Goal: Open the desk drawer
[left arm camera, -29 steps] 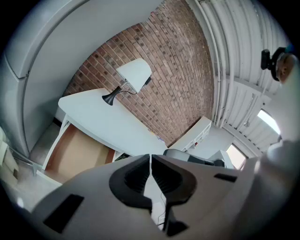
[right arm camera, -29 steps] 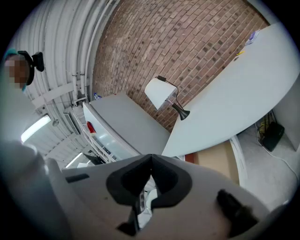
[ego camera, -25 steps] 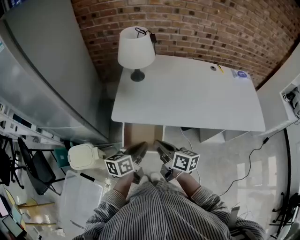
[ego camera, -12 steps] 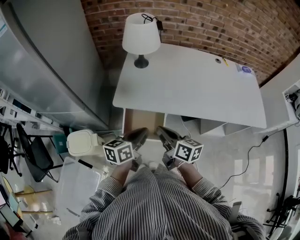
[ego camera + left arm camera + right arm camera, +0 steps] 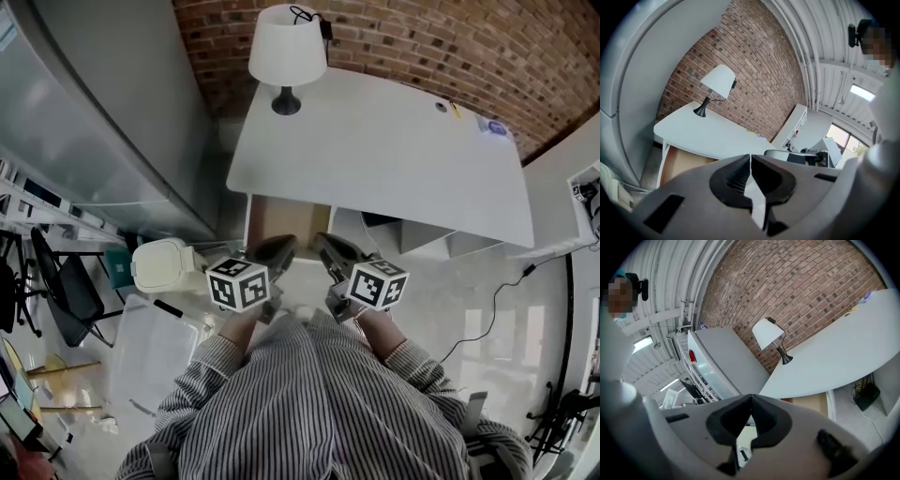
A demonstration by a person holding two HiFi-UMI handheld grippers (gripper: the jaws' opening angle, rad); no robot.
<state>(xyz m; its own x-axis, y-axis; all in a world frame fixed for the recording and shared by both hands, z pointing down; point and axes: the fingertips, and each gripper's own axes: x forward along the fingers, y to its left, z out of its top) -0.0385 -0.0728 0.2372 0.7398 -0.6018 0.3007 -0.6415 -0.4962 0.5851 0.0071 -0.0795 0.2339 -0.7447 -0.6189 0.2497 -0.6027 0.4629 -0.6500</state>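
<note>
The white desk [image 5: 375, 159] stands against a brick wall, and its drawer [image 5: 286, 223] is pulled out under the left front edge, showing a brown bottom. The drawer [image 5: 679, 161] also shows in the left gripper view, and as the drawer [image 5: 813, 403] in the right gripper view. My left gripper [image 5: 284, 246] hovers just short of the drawer's front; its jaws are closing, tips meeting, nothing between them [image 5: 750, 157]. My right gripper [image 5: 324, 244] is beside it, shut and empty [image 5: 751, 397]. Neither touches the drawer.
A white table lamp [image 5: 288, 47] stands on the desk's far left corner. A tall grey cabinet [image 5: 94, 112] lines the left. A cream lidded bin [image 5: 164, 265] and a clear plastic box [image 5: 155, 352] sit on the floor at left. A cable [image 5: 497, 309] runs across the floor at right.
The head view has tipped, so the desk and lamp sit higher in the picture. Both grippers stay close together before the person's body, slightly rolled. The drawer stands pulled out as before.
</note>
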